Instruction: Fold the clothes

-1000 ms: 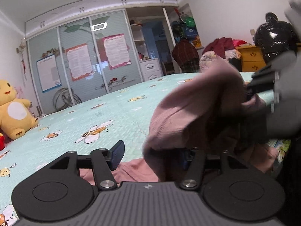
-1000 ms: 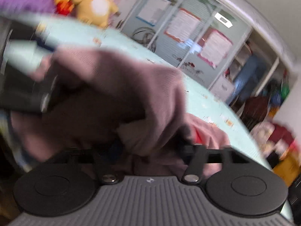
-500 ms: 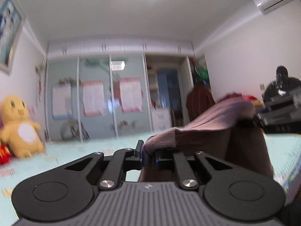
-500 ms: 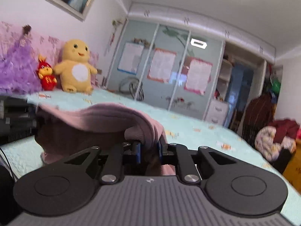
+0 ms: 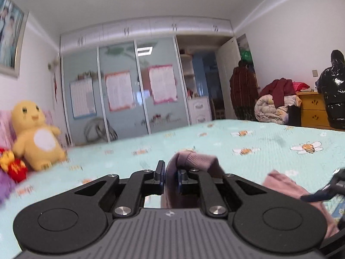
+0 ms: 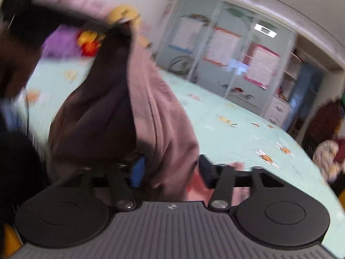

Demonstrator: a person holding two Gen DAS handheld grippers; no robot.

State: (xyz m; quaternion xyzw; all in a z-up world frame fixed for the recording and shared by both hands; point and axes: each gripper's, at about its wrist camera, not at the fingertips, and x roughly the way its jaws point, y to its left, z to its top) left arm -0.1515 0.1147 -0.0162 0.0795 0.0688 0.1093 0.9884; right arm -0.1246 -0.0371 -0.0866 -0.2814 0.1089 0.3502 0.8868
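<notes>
Above the bed [image 5: 269,138], the left gripper [image 5: 171,178] points nearly level, jaws clenched on the pink sweater's [image 6: 155,112] cuff; the right gripper [image 6: 170,170] tilts downward, its jaws just opened, cloth hanging loosely between them.

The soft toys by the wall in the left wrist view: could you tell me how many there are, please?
2 clearly: the big yellow plush sitting at the bed's left edge, and a small red plush beside it, lower left. A purple shape at the frame's edge may be another; more could be hidden.

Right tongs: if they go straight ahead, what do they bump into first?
Probably the pink garment: it hangs between the open right tongs, which have just opened. Beyond lies the bed; depth is blurry.
</notes>
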